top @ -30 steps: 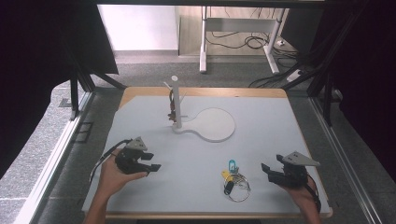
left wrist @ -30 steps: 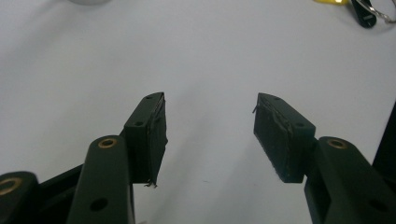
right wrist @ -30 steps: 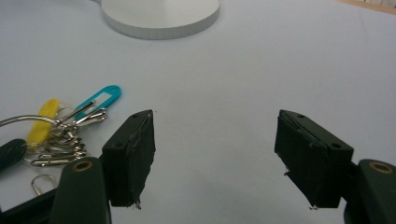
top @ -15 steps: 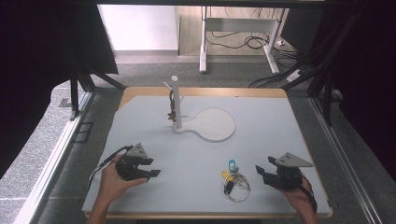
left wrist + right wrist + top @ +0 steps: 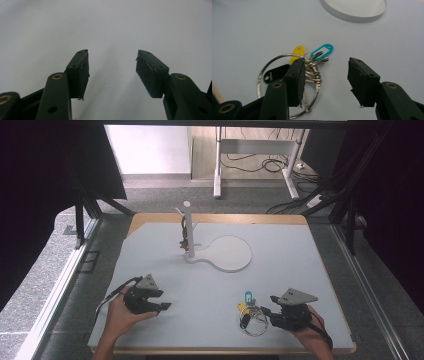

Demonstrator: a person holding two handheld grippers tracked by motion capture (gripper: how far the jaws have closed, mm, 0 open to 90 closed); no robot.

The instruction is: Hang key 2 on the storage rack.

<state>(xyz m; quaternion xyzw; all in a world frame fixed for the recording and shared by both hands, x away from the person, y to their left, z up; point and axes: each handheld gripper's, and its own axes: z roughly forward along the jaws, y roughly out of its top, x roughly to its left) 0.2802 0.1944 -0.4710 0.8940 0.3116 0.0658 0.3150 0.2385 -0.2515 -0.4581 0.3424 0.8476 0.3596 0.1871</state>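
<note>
A bunch of keys on a large wire ring lies near the table's front, with blue, yellow and black tags. My right gripper stands open just right of the keys; its left jaw overlaps the ring in the right gripper view. My left gripper is open at the front left over bare table, with nothing between its jaws. A white stand with pegs rises from a round white base at mid-table; something small hangs from a peg.
The white tabletop has a wooden rim. Black frame struts flank the table on both sides. Beyond the far edge are desk legs and cables on the floor.
Both grippers have slid toward the table's front edge. The right gripper has also moved left, closer to the keys. The keys have not moved.
</note>
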